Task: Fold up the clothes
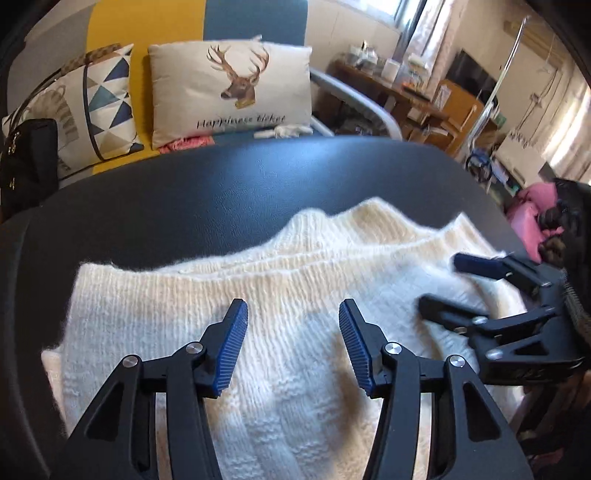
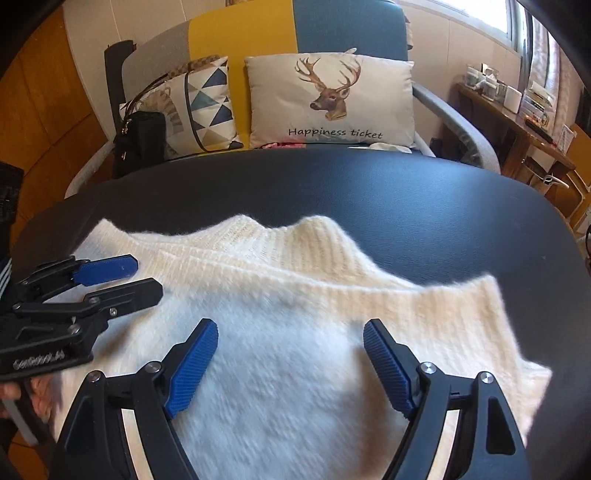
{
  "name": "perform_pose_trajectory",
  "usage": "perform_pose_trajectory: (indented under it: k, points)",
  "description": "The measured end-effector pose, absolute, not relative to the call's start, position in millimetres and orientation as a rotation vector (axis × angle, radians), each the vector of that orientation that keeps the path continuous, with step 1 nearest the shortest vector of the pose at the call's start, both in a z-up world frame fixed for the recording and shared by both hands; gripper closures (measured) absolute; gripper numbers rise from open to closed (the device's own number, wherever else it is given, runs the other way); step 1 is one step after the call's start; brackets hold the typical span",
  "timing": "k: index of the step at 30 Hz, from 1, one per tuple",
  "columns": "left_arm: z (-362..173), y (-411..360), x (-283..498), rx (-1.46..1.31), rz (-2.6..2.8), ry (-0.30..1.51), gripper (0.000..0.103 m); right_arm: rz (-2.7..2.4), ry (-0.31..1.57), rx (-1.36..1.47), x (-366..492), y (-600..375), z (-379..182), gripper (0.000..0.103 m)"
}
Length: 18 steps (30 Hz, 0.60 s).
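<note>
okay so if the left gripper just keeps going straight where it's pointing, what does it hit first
Most likely the white knitted sweater on the dark table. The left gripper is angled down over it with open, empty jaws; how far above the knit it sits is unclear.

1. Dark surface (image 2: 369, 192) fills mid-frame.
2. Behind it, a grey, yellow and blue sofa (image 2: 347, 22) holds a deer pillow (image 2: 328, 99) and triangle pillow (image 2: 207, 107).
3. Upper right: bright window (image 2: 517, 18), cluttered wooden desk (image 2: 517, 122).

So that's one white knit sweater (image 1: 280, 295) on the tabletop (image 1: 221, 192), two grippers, left (image 1: 293, 347) and right (image 2: 290, 363), two cushions, deer (image 2: 328, 99) and triangles (image 2: 207, 107), and one black bag (image 2: 142, 140).
</note>
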State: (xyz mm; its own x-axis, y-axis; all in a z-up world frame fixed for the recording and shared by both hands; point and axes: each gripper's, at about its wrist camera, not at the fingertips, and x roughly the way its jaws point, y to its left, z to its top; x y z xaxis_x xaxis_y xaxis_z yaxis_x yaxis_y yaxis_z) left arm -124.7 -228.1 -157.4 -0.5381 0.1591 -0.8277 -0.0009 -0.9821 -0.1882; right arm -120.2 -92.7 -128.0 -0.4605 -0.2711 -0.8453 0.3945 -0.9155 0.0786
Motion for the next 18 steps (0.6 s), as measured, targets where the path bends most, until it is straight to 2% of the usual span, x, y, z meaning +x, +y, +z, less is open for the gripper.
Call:
perform_pose_trajectory:
  k: [3, 7, 11, 12, 15, 18]
  points:
    - [-163, -223, -134, -1.493, 2.654, -0.243, 0.048, -2.396, 0.264, 1.387, -118, -88, -132, 0.020]
    - [-164, -216, -146, -1.492, 2.688, -0.240, 0.049, -2.400, 0.255, 1.390, -122, -88, -139, 0.019]
    - [-165, -211, -148, -1.479, 2.728, -0.204, 0.063, -2.425, 0.202, 1.383, -130, -88, -144, 0.018]
    - [-160, -214, -145, -1.441, 2.732, -0.242, 0.068, -2.432, 0.189, 1.381, -131, -88, -145, 0.018]
    - [-145, -227, -128, -1.333, 2.734, -0.356, 0.068, -2.438, 0.145, 1.372, -132, -83, -145, 0.018]
    - [-132, -241, -106, -1.293, 2.742, -0.387, 0.068, -2.442, 0.117, 1.354, -125, -78, -133, 0.018]
